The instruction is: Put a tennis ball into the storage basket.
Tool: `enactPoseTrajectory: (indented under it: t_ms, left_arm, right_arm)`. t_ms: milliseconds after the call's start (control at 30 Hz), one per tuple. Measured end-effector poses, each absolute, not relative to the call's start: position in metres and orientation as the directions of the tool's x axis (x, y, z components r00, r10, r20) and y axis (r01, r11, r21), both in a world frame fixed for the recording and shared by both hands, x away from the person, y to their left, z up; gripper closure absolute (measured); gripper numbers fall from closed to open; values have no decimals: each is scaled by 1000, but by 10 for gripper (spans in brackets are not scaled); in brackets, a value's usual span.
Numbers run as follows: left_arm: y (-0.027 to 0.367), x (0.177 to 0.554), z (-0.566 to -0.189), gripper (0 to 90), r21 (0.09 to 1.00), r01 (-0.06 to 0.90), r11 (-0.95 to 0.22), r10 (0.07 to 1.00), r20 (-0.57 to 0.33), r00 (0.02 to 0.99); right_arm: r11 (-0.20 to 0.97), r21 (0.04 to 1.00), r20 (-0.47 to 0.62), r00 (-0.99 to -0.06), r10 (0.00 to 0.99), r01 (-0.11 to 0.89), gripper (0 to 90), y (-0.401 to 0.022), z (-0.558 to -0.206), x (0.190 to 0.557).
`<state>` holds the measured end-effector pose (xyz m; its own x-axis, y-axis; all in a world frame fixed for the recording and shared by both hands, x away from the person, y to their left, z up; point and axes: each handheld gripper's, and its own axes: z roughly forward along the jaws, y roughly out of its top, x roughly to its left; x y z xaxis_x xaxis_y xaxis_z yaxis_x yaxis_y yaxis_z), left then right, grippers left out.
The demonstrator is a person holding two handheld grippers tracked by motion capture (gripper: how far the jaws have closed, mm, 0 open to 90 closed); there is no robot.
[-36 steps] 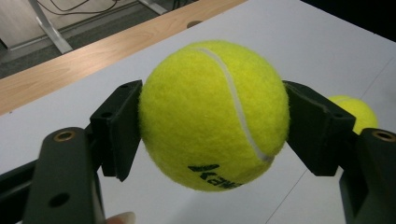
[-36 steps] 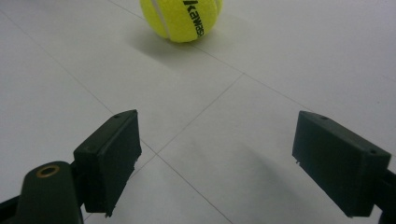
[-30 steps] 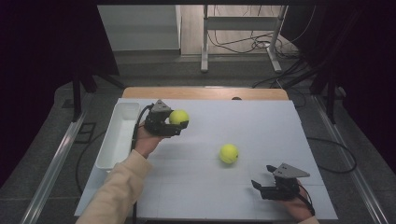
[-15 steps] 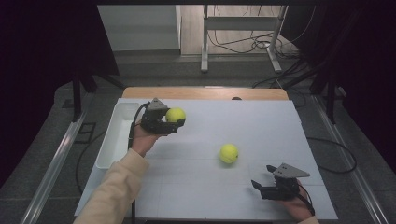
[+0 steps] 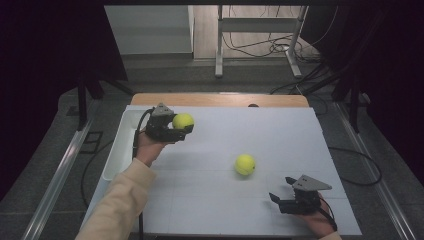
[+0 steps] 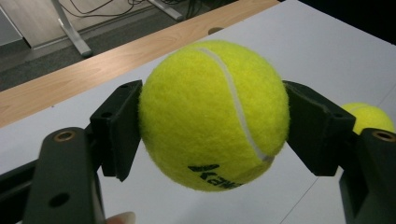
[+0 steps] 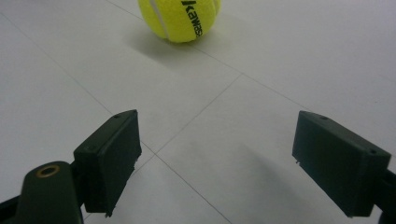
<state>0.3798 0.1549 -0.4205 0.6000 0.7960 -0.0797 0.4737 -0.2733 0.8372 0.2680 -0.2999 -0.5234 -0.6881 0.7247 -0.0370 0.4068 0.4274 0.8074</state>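
Pinching one tennis ball (image 5: 183, 120) above the counter's (image 5: 280, 135) left edge, the left claw (image 5: 176, 126) hovered beside the white bin (image 5: 116, 157) (lying leftward); the spread right claw (image 5: 283, 198) faced the second ball (image 5: 245, 164) ahead.

Held tennis ball (image 6: 212, 114): fuzzy felt, as I see it. Left gripper (image 6: 212, 121): matt black plastic. Table (image 5: 280, 135): smooth matt white; behind it, a wooden edge (image 5: 220, 99).
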Motion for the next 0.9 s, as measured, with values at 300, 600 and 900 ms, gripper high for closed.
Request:
enactPoseTrajectory:
  t_ms: [300,600,900]
  left_arm:
    - [163,381,-418,266,838,478,-262,808,-80,583]
    - [171,381,-417,266,838,484,-252,820,-80,566]
    - [178,382,-417,266,836,493,-241,833,-83,547]
  right_arm:
    - [426,809,-37,-688,725,405,157,-300,-523,268]
    - [427,809,-39,-687,725,404,157,-300,-523,268]
    - [427,809,-40,-687,725,404,157,-300,-523,268]
